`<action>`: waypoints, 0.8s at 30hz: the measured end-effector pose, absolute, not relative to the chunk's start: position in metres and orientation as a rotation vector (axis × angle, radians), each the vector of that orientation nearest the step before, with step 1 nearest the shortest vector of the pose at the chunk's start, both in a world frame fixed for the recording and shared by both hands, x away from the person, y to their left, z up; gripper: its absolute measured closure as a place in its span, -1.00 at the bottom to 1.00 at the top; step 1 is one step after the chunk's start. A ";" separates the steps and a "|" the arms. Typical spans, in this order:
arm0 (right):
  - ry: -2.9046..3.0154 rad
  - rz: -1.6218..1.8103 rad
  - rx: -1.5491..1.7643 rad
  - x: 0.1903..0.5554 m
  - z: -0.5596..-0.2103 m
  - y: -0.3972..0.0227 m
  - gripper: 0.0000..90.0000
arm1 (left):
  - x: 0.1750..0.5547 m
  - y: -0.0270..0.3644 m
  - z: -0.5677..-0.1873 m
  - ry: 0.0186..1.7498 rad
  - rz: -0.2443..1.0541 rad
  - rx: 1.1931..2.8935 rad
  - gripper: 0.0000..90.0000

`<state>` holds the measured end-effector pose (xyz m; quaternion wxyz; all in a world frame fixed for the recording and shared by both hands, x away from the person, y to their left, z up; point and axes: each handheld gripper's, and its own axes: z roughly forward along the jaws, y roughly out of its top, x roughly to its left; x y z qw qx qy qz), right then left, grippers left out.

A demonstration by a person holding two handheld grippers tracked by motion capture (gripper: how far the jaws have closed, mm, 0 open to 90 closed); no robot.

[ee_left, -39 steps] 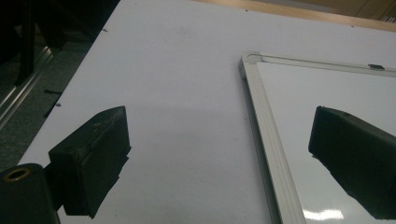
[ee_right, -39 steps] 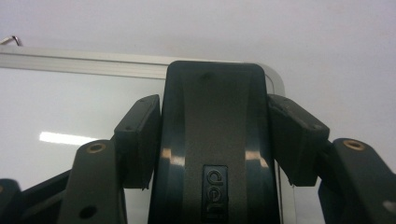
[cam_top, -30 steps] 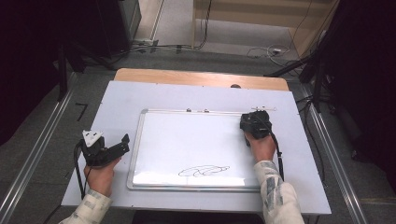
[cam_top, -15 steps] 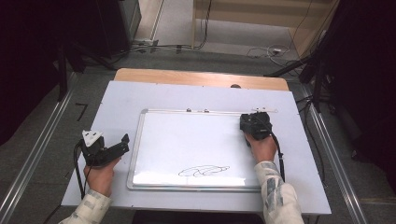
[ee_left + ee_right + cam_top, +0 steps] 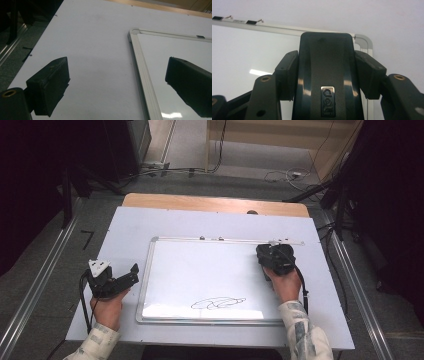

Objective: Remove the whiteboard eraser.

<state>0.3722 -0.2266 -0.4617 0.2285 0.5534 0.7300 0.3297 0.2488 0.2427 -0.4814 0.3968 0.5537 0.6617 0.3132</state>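
A whiteboard (image 5: 210, 270) with a silver frame lies flat on the white table, and a black scribble (image 5: 217, 303) sits near its front edge. My right gripper (image 5: 274, 257) hovers over the board's far right corner, shut on a black eraser (image 5: 325, 50) with a small logo plate; the pads (image 5: 287, 75) press on both its sides. My left gripper (image 5: 131, 272) rests open just left of the board's frame (image 5: 140, 72), with nothing between its fingers (image 5: 50, 85).
The white table top (image 5: 200, 220) sits on a wooden board (image 5: 210, 204) that shows at the far edge. Two small clips (image 5: 237, 21) sit on the board's top rail. Metal rails (image 5: 40, 285) run along both sides of the table, and cables lie on the floor behind.
My right gripper with the eraser has shifted slightly toward the near side of the board. The left gripper has stayed in place.
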 end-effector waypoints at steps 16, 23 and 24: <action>2.094 0.939 1.365 0.316 -0.455 -0.226 -0.15 | 0.250 0.242 -0.483 1.684 0.793 1.405 -0.87; 2.096 0.974 1.382 0.306 -0.457 -0.231 -0.16 | 0.249 0.241 -0.482 1.685 0.793 1.409 -0.87; 2.095 0.983 1.387 0.303 -0.456 -0.232 -0.16 | 0.249 0.241 -0.482 1.684 0.792 1.409 -0.87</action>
